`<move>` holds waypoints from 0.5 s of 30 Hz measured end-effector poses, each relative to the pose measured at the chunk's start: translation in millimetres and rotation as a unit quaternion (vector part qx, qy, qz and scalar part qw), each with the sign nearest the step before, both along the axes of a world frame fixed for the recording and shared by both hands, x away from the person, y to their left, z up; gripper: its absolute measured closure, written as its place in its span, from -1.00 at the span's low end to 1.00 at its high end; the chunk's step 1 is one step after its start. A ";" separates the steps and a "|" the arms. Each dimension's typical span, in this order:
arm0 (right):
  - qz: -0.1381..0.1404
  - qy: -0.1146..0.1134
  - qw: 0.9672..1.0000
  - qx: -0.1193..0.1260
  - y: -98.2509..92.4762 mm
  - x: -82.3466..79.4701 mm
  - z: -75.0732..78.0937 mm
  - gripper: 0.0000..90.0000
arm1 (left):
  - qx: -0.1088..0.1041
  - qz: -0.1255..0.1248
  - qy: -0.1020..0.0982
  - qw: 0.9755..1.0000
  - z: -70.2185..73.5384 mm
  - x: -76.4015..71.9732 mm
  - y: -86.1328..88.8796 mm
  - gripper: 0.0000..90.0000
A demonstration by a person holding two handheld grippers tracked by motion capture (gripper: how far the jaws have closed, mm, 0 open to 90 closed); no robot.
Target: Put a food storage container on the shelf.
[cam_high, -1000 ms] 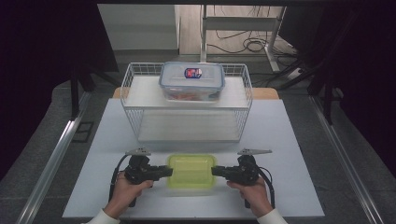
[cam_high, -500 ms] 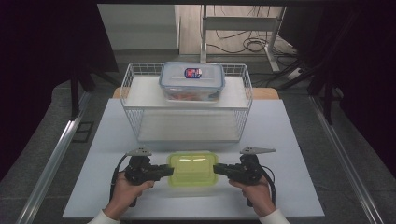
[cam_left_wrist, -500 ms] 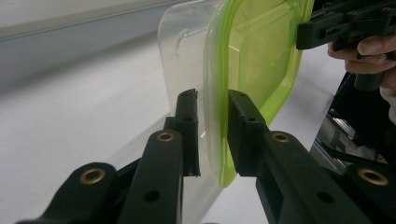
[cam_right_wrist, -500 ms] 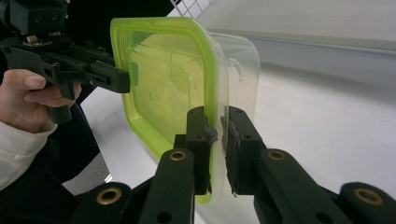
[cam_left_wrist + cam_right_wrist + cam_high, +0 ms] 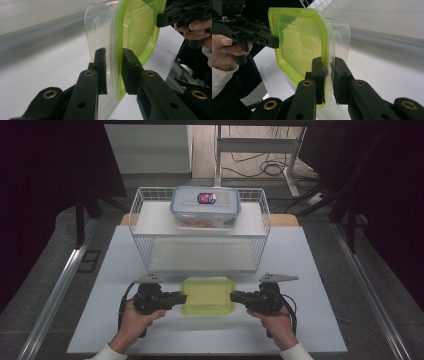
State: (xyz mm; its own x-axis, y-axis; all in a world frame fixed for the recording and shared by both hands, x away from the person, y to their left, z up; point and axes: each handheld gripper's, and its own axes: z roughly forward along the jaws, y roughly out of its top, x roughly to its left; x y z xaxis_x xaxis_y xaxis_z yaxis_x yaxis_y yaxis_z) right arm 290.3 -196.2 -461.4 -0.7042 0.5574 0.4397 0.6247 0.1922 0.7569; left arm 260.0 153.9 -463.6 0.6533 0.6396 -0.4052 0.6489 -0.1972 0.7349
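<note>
A clear container with a lime-green lid (image 5: 207, 295) is near the table's front edge, gripped at both short ends. My left gripper (image 5: 181, 299) is shut on its left rim; in the left gripper view the jaws (image 5: 114, 72) straddle the green lid edge (image 5: 136, 32) and the clear wall. My right gripper (image 5: 234, 297) is shut on the right rim; in the right gripper view the jaws (image 5: 329, 72) pinch the lid edge (image 5: 299, 42). Each gripper view also shows the opposite gripper, held in a hand, at the container's far end.
A white wire rack (image 5: 200, 235) with two shelves stands just behind the container. A blue-rimmed clear box (image 5: 205, 207) with a label sits on its top shelf. The white tabletop (image 5: 320, 270) has metal rails (image 5: 60, 285) beside it; cables lie on the floor behind.
The green-lidded container and both grippers have edged slightly away from the front edge, toward the wire rack. Both grips look the same.
</note>
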 end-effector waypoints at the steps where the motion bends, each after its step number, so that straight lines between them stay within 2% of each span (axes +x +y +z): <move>1: -0.001 -0.002 1.000 -0.001 0.7 0.4 1.5 0.78 | 0.000 0.001 -0.001 1.000 0.9 0.4 0.2 0.69; 6: -0.001 -0.013 1.000 -0.002 1.8 2.8 10.2 0.78 | 0.001 0.003 -0.008 1.000 9.4 3.9 -0.2 0.69; 15: -0.001 -0.043 0.999 -0.004 4.4 8.8 38.8 0.78 | -0.004 0.008 -0.023 1.000 33.2 11.1 2.5 0.70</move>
State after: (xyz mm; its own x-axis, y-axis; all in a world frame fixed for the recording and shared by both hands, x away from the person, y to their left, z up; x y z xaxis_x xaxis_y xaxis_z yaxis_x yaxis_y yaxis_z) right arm 299.0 -191.8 -422.6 -0.7383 0.5622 0.3727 0.5573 0.1972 0.8065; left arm 271.0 156.4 -430.4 0.6617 0.6465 -0.3797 0.6170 -0.1818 0.7657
